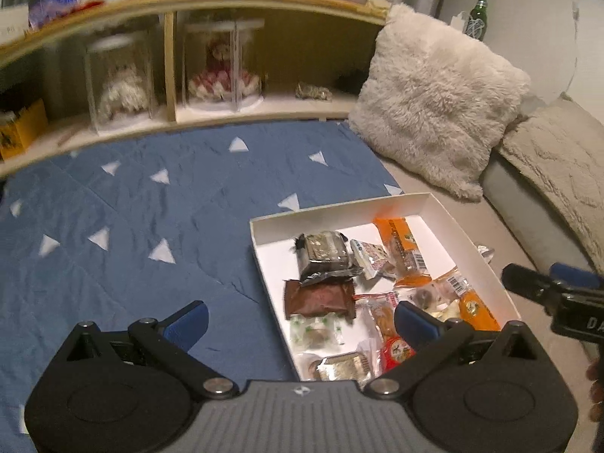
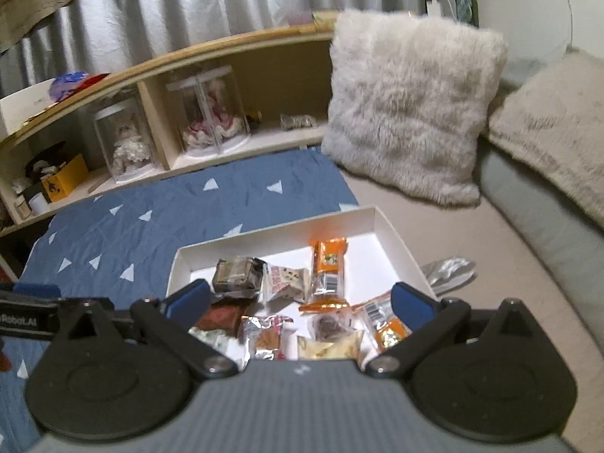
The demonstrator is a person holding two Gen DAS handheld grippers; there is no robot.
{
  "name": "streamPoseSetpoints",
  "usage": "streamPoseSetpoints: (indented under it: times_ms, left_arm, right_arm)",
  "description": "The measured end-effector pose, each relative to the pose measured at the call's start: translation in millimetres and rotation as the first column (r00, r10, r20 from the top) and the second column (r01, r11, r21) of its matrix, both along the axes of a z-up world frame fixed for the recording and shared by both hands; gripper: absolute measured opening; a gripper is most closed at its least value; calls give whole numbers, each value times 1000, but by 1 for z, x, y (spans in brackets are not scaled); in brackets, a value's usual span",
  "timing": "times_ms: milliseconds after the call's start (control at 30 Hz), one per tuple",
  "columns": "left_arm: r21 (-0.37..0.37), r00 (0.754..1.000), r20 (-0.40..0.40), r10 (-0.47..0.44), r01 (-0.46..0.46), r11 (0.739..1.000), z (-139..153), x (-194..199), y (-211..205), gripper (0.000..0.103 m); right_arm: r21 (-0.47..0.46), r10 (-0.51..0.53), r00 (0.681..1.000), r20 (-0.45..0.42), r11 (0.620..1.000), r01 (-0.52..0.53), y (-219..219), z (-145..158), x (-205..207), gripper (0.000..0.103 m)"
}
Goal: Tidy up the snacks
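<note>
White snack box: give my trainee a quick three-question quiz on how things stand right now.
1. True or false: the left gripper holds a snack.
2. Which snack lies outside the white box? A) silver packet B) brown packet C) orange bar
3. What does the box rest partly on?

Key: 1 false, both grippers are open and empty, the right gripper too. 2 A. 3 the blue quilt.
</note>
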State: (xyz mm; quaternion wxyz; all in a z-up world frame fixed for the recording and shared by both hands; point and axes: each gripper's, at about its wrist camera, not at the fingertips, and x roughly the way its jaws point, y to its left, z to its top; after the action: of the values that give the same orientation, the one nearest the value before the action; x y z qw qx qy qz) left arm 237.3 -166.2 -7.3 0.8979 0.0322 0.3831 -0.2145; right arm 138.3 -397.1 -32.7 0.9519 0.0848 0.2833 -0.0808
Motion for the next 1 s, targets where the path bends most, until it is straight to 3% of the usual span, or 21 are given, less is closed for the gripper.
streamPoseSetpoints:
  times_ms: [133,333,567,1000]
  left_arm:
    - [34,997,71,6,-8,999,10,-25,8,103]
    - [-22,995,103,-7,9,1000,18,-59,26,103]
    - [-71,989,150,6,5,997,21,-94,45,103]
    - [-54,967,250,41,-28,998,5,-150,65,103]
  right_arm:
    - [-50,-10,1000,21,999,11,13,9,-27,102]
    - [-33,1,997,74,999,1,19,15,-72,102]
    - [-101,38,993,113,995,-26,35,19,-118,102]
    - [-134,4,990,141,991,15,50,-1,-168,102]
